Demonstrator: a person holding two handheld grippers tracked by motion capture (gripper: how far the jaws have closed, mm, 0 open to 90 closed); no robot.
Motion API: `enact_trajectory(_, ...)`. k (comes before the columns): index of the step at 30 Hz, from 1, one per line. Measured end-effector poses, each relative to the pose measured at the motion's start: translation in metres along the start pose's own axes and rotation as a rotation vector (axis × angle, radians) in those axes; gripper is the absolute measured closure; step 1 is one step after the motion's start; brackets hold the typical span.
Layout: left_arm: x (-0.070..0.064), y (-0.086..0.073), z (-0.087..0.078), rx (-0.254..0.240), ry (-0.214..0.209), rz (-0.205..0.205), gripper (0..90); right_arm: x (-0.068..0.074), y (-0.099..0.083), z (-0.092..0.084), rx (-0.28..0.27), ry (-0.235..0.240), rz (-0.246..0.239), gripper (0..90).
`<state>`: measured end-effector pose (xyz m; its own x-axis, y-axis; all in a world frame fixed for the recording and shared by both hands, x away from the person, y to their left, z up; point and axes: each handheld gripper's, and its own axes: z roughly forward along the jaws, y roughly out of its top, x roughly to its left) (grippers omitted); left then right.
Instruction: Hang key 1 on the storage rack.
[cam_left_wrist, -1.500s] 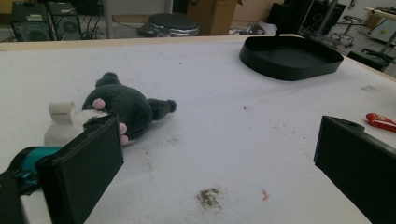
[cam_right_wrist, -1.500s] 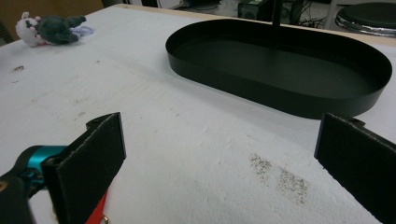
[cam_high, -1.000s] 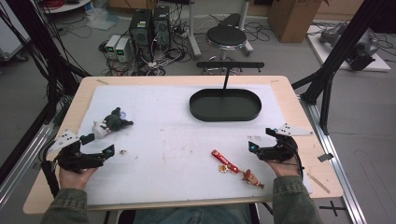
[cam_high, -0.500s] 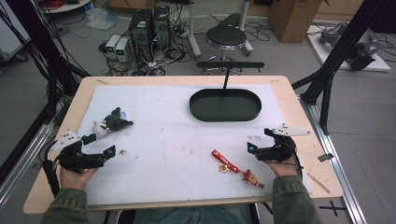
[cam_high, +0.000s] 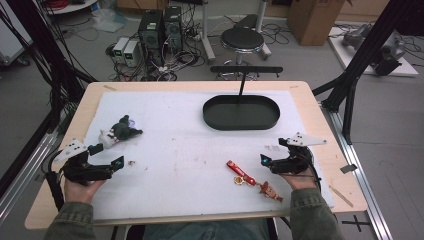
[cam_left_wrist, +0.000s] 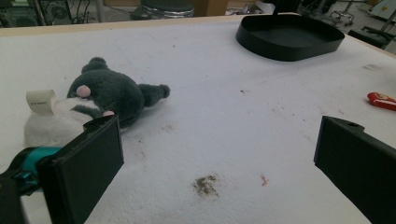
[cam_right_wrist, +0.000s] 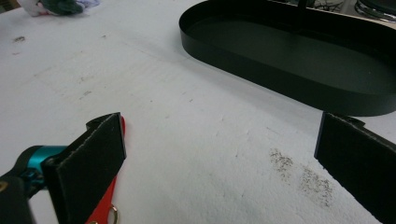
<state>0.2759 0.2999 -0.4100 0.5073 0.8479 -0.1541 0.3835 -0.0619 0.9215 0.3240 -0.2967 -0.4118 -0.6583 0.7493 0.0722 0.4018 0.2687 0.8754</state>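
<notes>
Jaws wide apart on both grippers, nothing held: left gripper (cam_high: 106, 156) sits near-left w/ grey plush toy (cam_high: 120, 131) just beyond, towards the far side, while right gripper (cam_high: 273, 151) has red keychain (cam_high: 252, 180) just left, long axis running near-right to far-left.

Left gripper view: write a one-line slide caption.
Open left gripper hovers over the white mat, a grey plush toy beside its left jaw, black tray beyond.

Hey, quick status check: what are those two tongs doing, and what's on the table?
Left tongs open beside plush toy. Right tongs open beside red keychain. Black tray empty, path unobstructed.
</notes>
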Motion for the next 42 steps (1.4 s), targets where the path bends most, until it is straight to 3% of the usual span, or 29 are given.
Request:
enact_trajectory(9, 0.000, 0.000, 0.002, 0.011, 0.005, 0.007, 1.7, 0.006, 0.005, 0.006, 0.026, -0.006, -0.018, 1.1)
enact_trajectory(18, 0.000, 0.000, 0.002, 0.014, 0.002, 0.015, 1.7, 0.019, 0.012, 0.016, 0.060, 0.029, -0.053, 1.1)
enact_trajectory(32, -0.002, -0.001, 0.004, 0.030, 0.000, 0.020, 1.7, 0.043, 0.018, 0.038, 0.175, 0.063, -0.141, 1.2)
enact_trajectory(42, -0.002, -0.001, 0.005, 0.038, -0.002, 0.027, 1.7, 0.054, 0.023, 0.056, 0.253, 0.085, -0.149, 1.2)
